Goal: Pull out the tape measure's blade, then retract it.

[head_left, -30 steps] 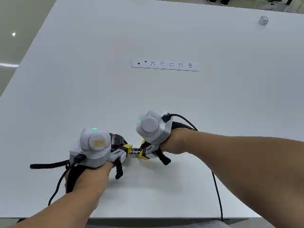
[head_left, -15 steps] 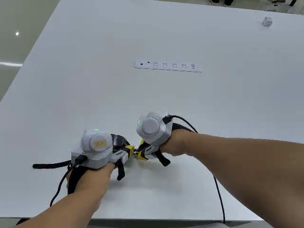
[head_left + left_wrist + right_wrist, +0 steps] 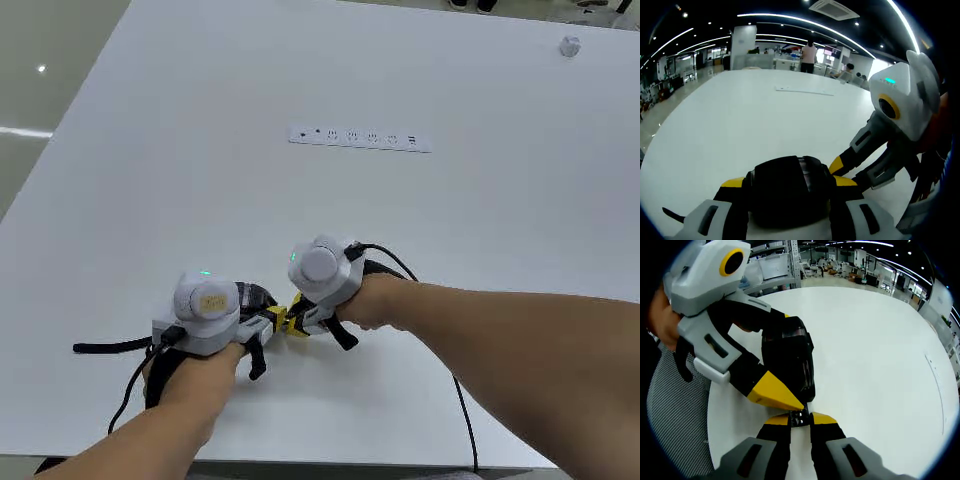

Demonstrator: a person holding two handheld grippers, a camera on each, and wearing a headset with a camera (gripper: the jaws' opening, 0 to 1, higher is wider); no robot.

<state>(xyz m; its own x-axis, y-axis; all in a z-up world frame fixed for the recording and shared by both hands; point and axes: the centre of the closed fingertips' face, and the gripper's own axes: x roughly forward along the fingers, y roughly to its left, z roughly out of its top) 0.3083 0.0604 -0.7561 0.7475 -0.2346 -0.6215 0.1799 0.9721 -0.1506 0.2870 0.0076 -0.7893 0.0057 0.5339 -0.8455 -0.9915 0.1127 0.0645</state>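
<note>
At the bottom of the head view, near the table's front edge, the two hand-held grippers meet tip to tip. The left gripper point(image 3: 789, 181) has its yellow-tipped jaws clamped on either side of the tape measure point(image 3: 790, 192), a black rounded case that rests on the white table point(image 3: 200, 150). In the left gripper view the case sits low in the middle of the frame, squeezed between the two jaws. The right gripper point(image 3: 800, 418) comes in from the right of the head view. In its own view its two jaws are drawn together at the bottom centre, pinching the blade tip point(image 3: 800, 415), a small dark metal piece. That tip lies just beside the mouth of the case, so hardly any blade is drawn out. A black cable point(image 3: 455, 390) runs from the right gripper under the person's forearm toward the lower edge of the head view, and a black strap point(image 3: 105, 347) trails to the left of the left gripper. Farther up the frame, above centre, a white power strip point(image 3: 360, 138) lies flat on the table, well apart from the grippers. In the upper right corner sits a small round grey object point(image 3: 570, 45).
</note>
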